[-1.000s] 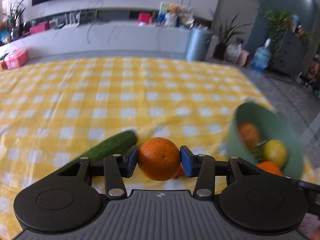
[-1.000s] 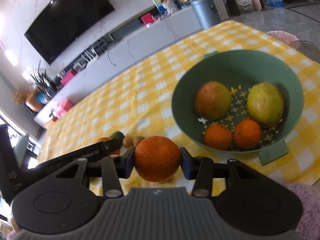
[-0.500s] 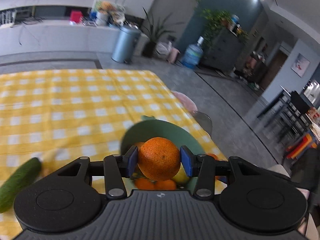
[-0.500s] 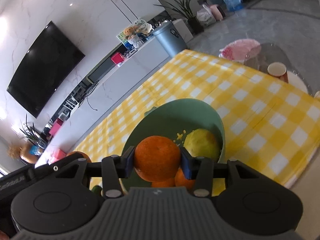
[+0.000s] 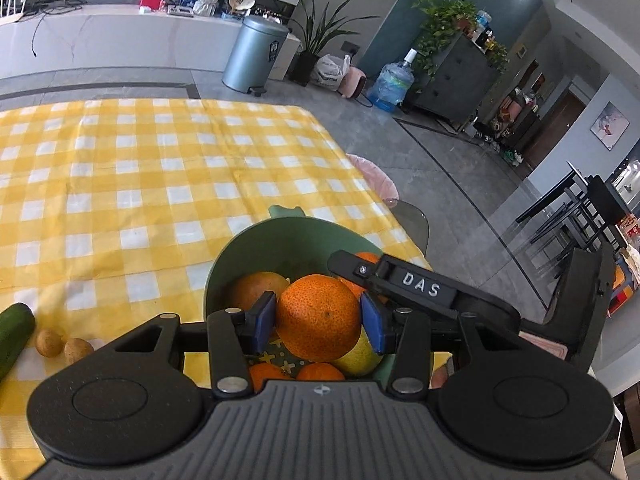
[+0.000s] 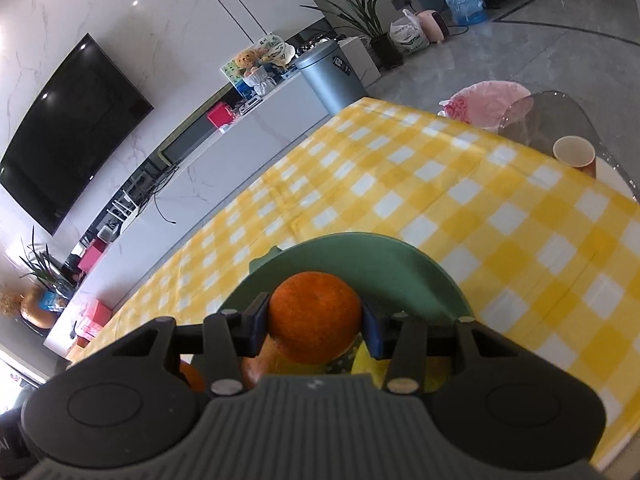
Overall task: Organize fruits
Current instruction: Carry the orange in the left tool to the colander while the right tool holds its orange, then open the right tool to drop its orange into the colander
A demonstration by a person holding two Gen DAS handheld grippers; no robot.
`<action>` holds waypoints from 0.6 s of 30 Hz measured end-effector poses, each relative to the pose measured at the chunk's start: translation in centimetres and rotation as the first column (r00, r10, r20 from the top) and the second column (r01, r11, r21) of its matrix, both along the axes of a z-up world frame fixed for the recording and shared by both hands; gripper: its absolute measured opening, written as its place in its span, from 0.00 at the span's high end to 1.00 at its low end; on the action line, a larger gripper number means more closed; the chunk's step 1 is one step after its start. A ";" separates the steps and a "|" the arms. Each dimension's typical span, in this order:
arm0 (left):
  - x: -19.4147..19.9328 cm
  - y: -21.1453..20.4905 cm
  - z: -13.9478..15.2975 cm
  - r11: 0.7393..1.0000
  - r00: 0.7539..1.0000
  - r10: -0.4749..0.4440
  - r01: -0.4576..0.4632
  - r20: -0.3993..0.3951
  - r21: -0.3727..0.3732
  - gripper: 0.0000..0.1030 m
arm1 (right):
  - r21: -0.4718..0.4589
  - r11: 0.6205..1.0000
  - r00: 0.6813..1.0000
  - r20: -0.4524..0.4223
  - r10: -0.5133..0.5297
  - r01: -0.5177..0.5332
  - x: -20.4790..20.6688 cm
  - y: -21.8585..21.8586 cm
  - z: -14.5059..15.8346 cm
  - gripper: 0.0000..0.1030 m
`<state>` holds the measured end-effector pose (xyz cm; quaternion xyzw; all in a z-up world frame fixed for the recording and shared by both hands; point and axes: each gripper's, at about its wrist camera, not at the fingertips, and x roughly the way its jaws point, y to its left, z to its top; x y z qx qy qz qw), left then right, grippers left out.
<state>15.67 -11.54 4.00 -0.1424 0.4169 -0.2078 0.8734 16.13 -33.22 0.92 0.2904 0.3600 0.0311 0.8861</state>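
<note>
While both of our handheld tools hang over the round green plastic bowl (image 5: pixel 224 264), each one carries a fruit, so we judge this to be the moment just ahead of letting go. Our left gripper (image 5: pixel 319 322) is clamped on a round, dimpled orange mandarin (image 5: pixel 318 317), the blue pads (image 5: pixel 265 320) pressing its two sides near the widest part, which keeps it from rolling out as it is carried. Our right gripper (image 6: pixel 315 322) is closed in the same way on a second orange mandarin (image 6: pixel 314 314), and in the left wrist view its black arm reaches in over the far side of the bowl. Both tools tilt downward, so the fruits sit above the bowl's hollow instead of above the yellow-and-white checked tablecloth (image 5: pixel 140 184). Inside the bowl we see a brownish-orange round fruit (image 5: pixel 250 288), a yellow-green fruit (image 5: pixel 356 356) and two small oranges (image 5: pixel 320 372) on the patterned bottom, so the sorting looks well along. Left out on the cloth are a dark green cucumber (image 5: pixel 12 332) and two small tan round fruits (image 5: pixel 62 346) just beside it; the cucumber probably stays out because it is no fruit. With two tools crowding one bowl, we think the releases should come one at a time, low enough that a falling mandarin does not bounce off the fruit below and over the rim.
</note>
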 end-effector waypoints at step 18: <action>0.4 -1.4 -4.2 0.996 0.997 0.011 -0.017 -0.076 -0.082 0.50 | 0.087 0.983 0.970 0.173 -0.172 0.159 -5.8 -2.8 0.8 0.37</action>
